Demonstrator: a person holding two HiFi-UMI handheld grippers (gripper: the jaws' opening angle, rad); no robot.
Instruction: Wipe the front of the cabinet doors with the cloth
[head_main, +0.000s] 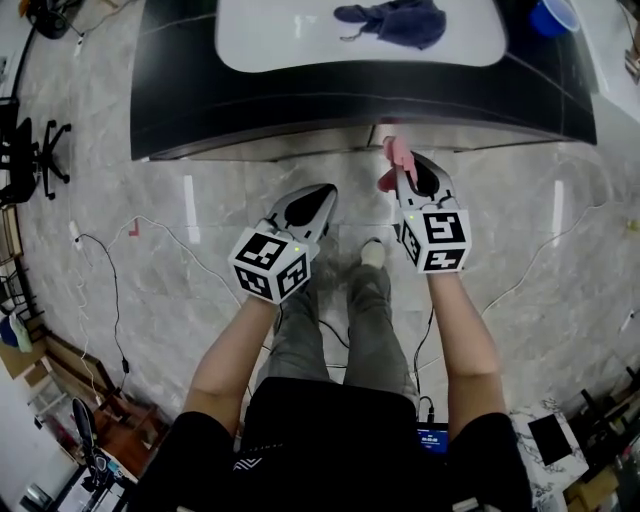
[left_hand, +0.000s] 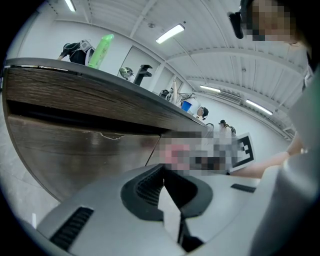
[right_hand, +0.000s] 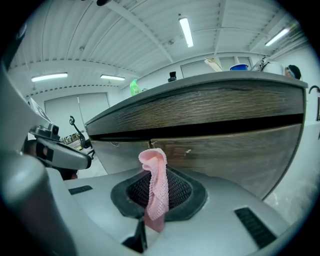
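The brown wood-grain cabinet doors (right_hand: 235, 150) fill the space under a dark countertop edge (head_main: 300, 105). A pink knitted cloth (right_hand: 157, 182) sticks up from my right gripper (right_hand: 154, 210), which is shut on it. The cloth's top hangs just short of the door seam. From the head view, the right gripper (head_main: 405, 175) holds the cloth (head_main: 397, 155) close to the cabinet front. My left gripper (head_main: 322, 195) hangs lower and to the left, shut and empty. In the left gripper view, that gripper (left_hand: 165, 180) points at the door front (left_hand: 70, 150) from a short distance.
On the white counter (head_main: 280, 40) lie a dark blue garment (head_main: 395, 22) and a blue bowl (head_main: 553, 15). A green bottle (left_hand: 101, 50) stands on the counter. Cables (head_main: 112, 290) run over the marble floor, and an office chair (head_main: 30, 150) stands at the far left.
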